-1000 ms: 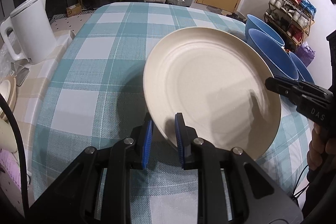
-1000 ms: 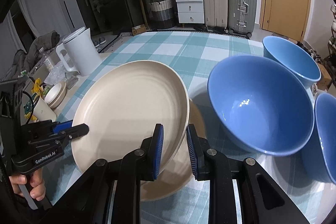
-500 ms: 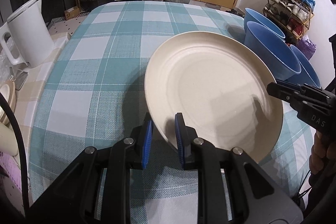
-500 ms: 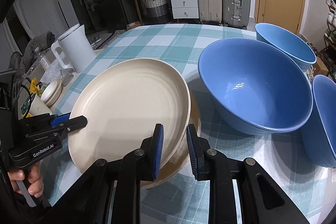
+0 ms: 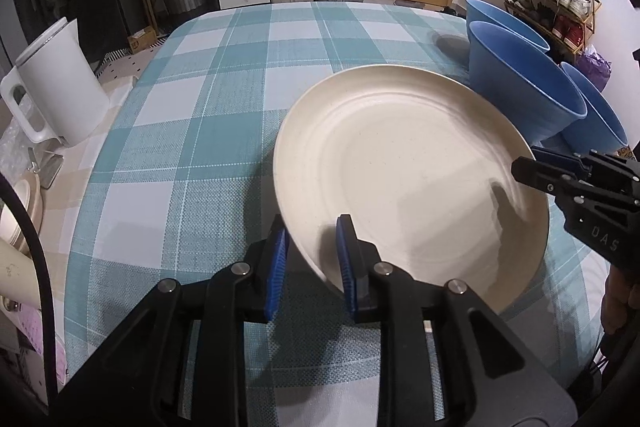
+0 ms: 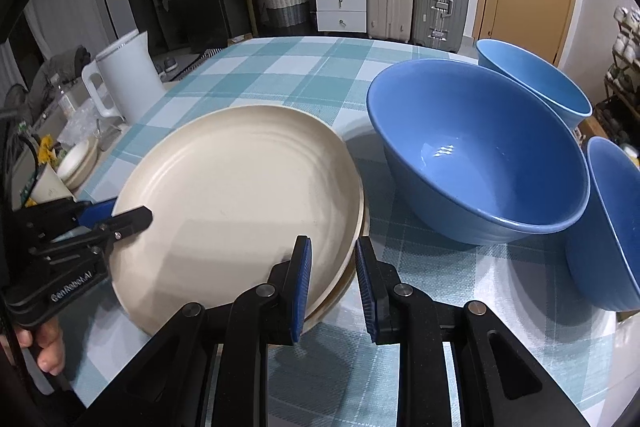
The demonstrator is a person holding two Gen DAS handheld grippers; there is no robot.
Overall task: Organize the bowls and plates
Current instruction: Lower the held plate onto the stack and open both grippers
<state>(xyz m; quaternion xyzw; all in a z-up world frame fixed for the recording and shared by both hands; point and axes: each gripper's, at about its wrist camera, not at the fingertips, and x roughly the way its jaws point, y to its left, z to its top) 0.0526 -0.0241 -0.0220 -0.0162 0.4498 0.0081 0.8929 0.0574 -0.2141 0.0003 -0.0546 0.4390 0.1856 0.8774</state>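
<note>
The cream plate (image 6: 236, 195) hangs between both grippers, just above a second plate (image 6: 352, 269) on the tablecloth (image 5: 224, 99), whose edge shows beneath its right side. The left gripper (image 5: 310, 259) is clenched on the near-left rim; the right gripper (image 6: 330, 277) is clenched on the opposite rim.

Judged progress: stacking is nearly done for this plate; release remains. Three blue bowls (image 6: 476, 155) stand apart beside the plates, not yet nested.

The plate is matte, round and shallow, with faint concentric rings. The bowls are smooth, glossy and deep-walled. The tablecloth is woven, in a teal-and-white check.
</note>
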